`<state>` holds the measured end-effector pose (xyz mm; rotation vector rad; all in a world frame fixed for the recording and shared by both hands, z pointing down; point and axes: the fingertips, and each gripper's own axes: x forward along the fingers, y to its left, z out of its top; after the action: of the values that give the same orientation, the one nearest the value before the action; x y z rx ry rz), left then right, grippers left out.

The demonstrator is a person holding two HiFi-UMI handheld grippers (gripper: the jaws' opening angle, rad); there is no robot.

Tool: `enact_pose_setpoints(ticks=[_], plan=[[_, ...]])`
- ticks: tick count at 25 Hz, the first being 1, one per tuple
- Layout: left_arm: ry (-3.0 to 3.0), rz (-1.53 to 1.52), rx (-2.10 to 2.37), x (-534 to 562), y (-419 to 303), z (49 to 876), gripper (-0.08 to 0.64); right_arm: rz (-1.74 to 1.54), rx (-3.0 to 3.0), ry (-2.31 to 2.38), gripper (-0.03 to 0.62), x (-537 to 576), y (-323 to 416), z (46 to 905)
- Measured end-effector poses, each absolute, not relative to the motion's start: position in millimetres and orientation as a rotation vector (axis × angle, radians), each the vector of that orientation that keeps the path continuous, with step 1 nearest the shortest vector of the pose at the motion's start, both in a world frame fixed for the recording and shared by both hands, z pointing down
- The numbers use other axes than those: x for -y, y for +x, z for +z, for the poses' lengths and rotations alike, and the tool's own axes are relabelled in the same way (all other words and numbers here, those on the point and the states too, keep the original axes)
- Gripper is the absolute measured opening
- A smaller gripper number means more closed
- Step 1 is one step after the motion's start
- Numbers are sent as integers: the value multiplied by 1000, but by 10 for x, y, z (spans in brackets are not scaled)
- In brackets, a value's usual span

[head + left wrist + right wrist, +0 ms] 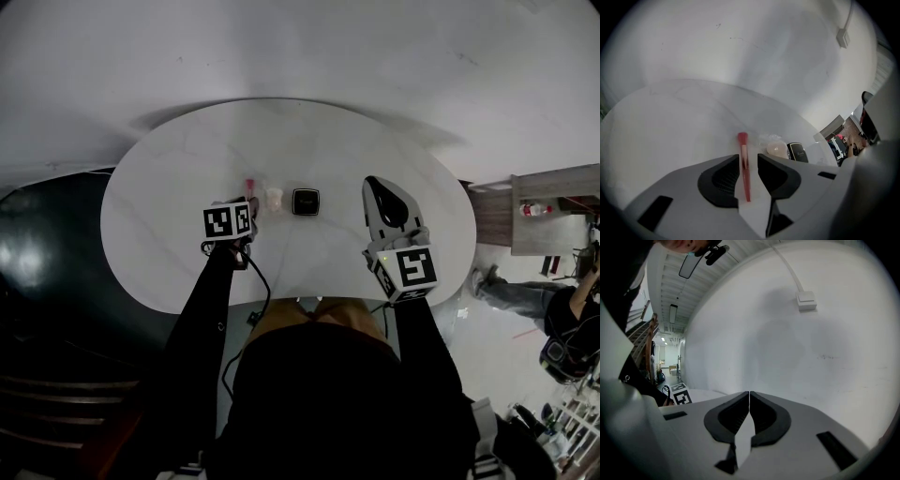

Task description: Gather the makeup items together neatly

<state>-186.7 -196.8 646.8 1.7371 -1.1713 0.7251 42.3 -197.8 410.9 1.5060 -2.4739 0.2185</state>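
A red makeup brush [744,171] lies on the white oval table [670,126], between the jaws of my left gripper [748,157]. The jaws stand a little apart and a gap shows beside the brush, so the pads do not press on it. Just right of the brush [249,186] sit a pale sponge in clear wrap [776,149] [274,199] and a black square compact [798,153] [306,202], in a row. My left gripper [249,208] points steeply down at the table [169,206]. My right gripper [375,184] hovers right of the compact, shut and empty [749,393], facing the wall.
The table's near edge runs just in front of my body. A wooden cabinet [553,202] stands at the right, and a seated person [562,309] is below it. A dark floor lies left of the table. A cable [262,281] hangs from my left gripper.
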Motion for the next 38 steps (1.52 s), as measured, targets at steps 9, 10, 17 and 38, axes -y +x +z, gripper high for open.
enact_pose_setpoints(ticks=[9, 10, 17, 38], plan=[[1797, 798, 1183, 1937, -1936, 6379, 132, 215, 2485, 1517, 27, 1989, 382, 4066], [1806, 803, 1188, 1936, -1958, 6352, 132, 210, 2488, 1519, 28, 1988, 375, 4057], [1953, 813, 1272, 2099, -2072, 5889, 132, 153, 2528, 1543, 26, 2038, 239, 3869], [2674, 365, 1497, 2073, -1664, 3372, 132, 30, 2545, 1635, 26, 1846, -129, 3473]])
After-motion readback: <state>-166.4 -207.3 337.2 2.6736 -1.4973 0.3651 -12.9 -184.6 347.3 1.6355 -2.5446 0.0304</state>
